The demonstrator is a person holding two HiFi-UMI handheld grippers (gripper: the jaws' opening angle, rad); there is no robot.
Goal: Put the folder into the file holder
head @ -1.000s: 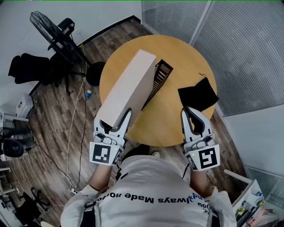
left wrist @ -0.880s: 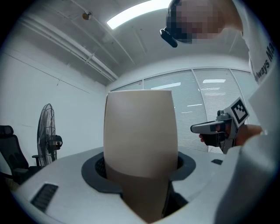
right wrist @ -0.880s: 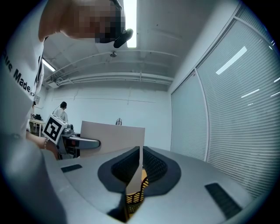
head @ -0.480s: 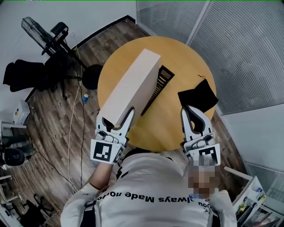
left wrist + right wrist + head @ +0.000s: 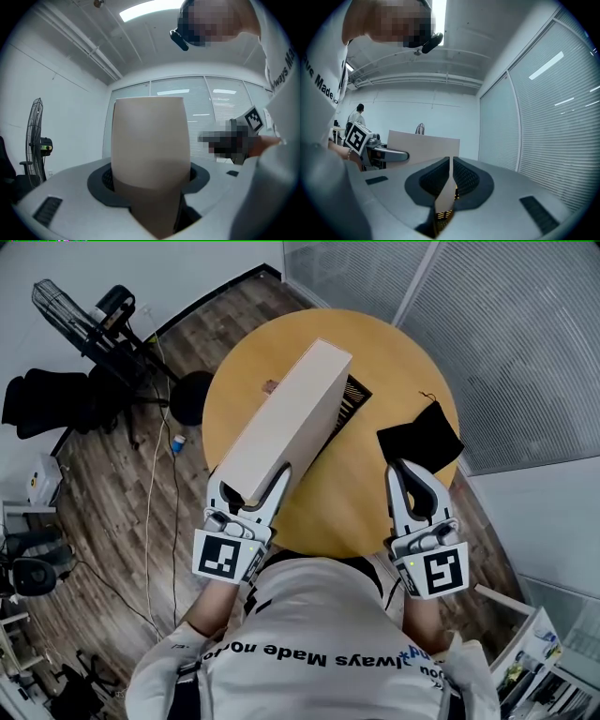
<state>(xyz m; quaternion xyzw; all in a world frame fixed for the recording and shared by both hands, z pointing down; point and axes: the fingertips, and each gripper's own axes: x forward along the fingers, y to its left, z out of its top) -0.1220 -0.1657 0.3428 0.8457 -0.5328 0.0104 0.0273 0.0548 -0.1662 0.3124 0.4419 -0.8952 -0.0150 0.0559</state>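
Beige folder (image 5: 291, 418) runs lengthwise from left gripper (image 5: 249, 484) toward file holder (image 5: 354, 393).

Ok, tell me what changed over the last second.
The folder, clamped in the left gripper, swung toward the file holder and now hides most of it from the head view. Nothing was grabbed or released. The right gripper stayed shut and empty beside the black pouch, which has not moved on the table.

The person's white shirt (image 5: 309, 638) carries black print, upside down in the head view; only "ways Made" reads clearly. Coded square markers, no words, stand on the left tool (image 5: 249, 480) and right tool (image 5: 405, 469) cubes.
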